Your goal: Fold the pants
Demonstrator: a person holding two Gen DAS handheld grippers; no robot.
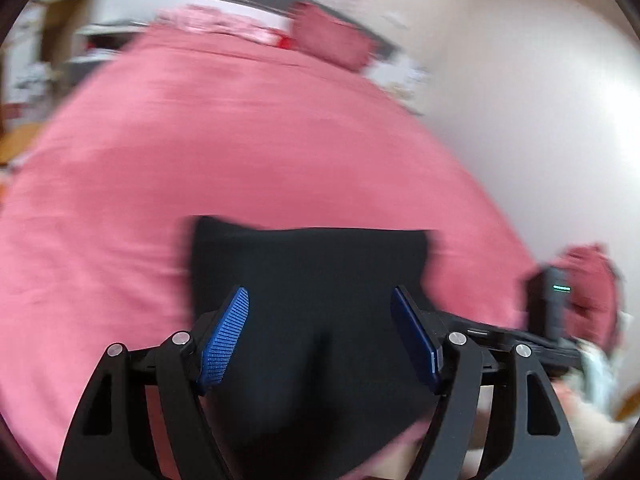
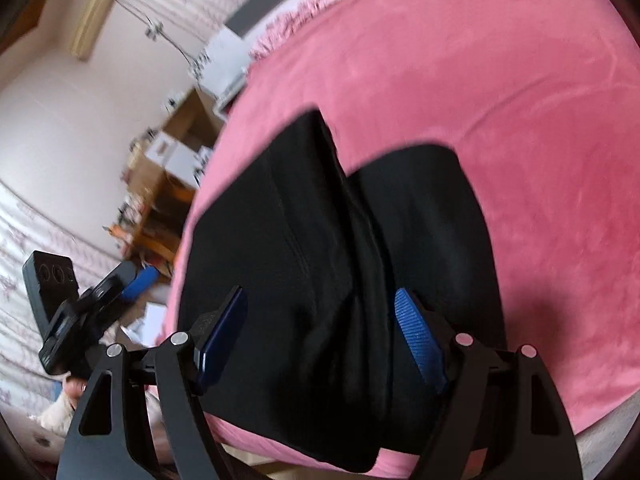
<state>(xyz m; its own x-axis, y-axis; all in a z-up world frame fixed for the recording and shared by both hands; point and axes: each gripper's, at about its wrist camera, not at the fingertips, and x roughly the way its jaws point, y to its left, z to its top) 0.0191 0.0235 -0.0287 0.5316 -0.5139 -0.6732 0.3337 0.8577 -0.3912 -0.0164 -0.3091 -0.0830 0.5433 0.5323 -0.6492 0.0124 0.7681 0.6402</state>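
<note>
Black pants (image 1: 312, 280) lie folded in a compact rectangle on a pink bed cover (image 1: 200, 140), near the bed's front edge. In the right wrist view the pants (image 2: 320, 260) show two side-by-side folded layers with a crease between them. My left gripper (image 1: 320, 320) is open and empty, hovering above the pants. My right gripper (image 2: 320, 320) is open and empty, also above the pants. The right gripper's body shows at the right of the left wrist view (image 1: 552, 300); the left gripper's body shows at the left of the right wrist view (image 2: 60, 308).
A pink pillow (image 1: 332, 40) lies at the bed's head, another (image 1: 592, 280) near the right edge. A wooden shelf with boxes (image 2: 168, 184) stands beside the bed. A pale wall (image 1: 520, 100) runs along the bed's right side.
</note>
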